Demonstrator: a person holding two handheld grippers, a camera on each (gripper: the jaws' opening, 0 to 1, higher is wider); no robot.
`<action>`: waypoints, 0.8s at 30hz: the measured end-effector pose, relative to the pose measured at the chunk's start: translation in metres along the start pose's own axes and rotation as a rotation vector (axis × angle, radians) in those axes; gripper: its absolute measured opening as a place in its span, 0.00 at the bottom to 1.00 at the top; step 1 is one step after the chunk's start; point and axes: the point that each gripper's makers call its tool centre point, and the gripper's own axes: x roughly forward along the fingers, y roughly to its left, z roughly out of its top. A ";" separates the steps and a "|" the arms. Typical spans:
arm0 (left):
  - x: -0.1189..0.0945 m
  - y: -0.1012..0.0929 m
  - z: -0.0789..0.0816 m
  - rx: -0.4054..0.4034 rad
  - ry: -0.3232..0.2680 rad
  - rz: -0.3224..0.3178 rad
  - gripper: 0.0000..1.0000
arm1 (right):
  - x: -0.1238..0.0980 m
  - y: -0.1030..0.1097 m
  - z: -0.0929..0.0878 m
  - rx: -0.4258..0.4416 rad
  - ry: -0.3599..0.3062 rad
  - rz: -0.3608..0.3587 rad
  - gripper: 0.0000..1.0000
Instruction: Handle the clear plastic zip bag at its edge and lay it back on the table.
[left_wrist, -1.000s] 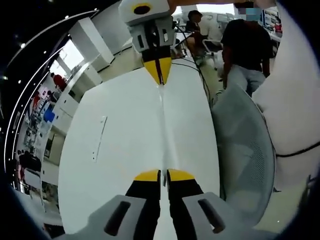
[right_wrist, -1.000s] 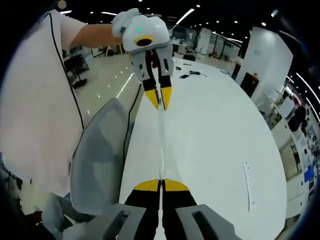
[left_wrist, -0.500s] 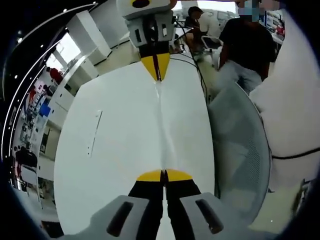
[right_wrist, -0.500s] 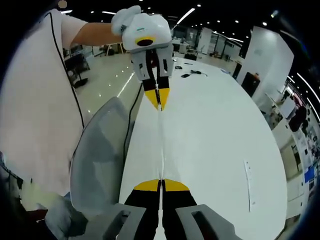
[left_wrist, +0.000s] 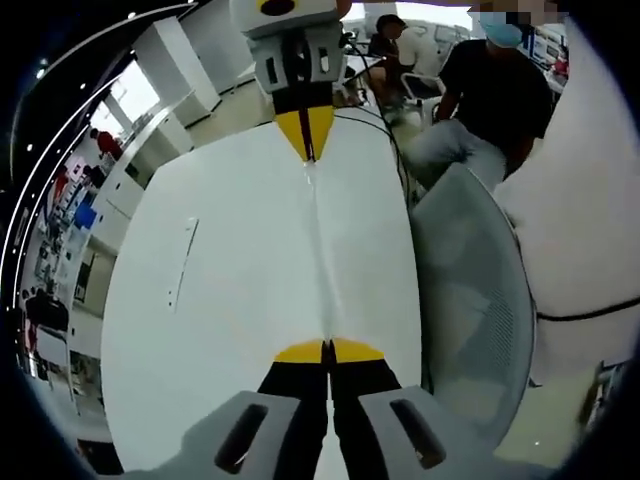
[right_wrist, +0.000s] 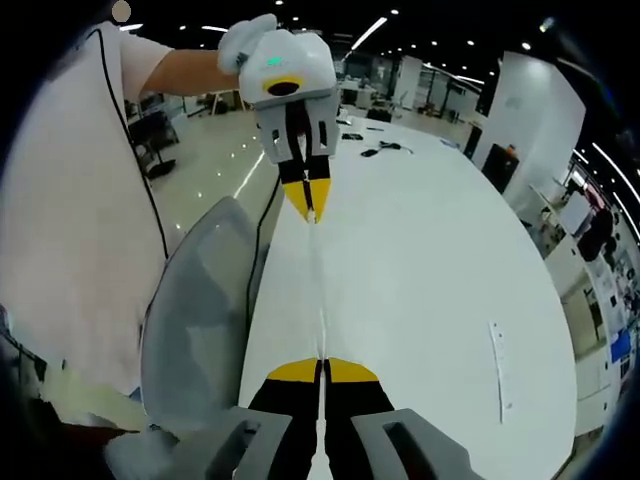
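The clear plastic zip bag (left_wrist: 318, 250) hangs edge-on between the two grippers as a thin, nearly see-through line over the white table (left_wrist: 220, 290). My left gripper (left_wrist: 328, 346) is shut on its near end at the bottom of the left gripper view. At the bag's far end the yellow-tipped right gripper (left_wrist: 307, 152) is pinched on it. In the right gripper view the bag (right_wrist: 321, 290) runs from my right gripper (right_wrist: 322, 363), shut on it, up to the left gripper (right_wrist: 311, 213), held by a gloved hand.
A grey mesh chair (left_wrist: 470, 290) stands against the table's long edge, also the chair (right_wrist: 200, 310). A thin white strip (left_wrist: 179, 264) lies on the table. Cables (right_wrist: 385, 148) lie at the far end. A person in black (left_wrist: 495, 85) stands behind the chair.
The opposite gripper sits a little higher and farther in each view than a second ago, so the two ends of the bag have drawn apart. Both stay shut.
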 end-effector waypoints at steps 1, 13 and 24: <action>0.000 -0.001 0.000 -0.003 0.001 -0.008 0.00 | 0.000 0.000 0.000 0.001 -0.001 0.001 0.00; -0.001 0.001 -0.002 -0.007 0.017 0.008 0.00 | 0.004 0.001 0.000 0.002 0.011 -0.008 0.00; -0.003 0.004 -0.007 -0.037 0.021 0.024 0.00 | 0.007 -0.003 0.007 0.043 -0.005 -0.019 0.00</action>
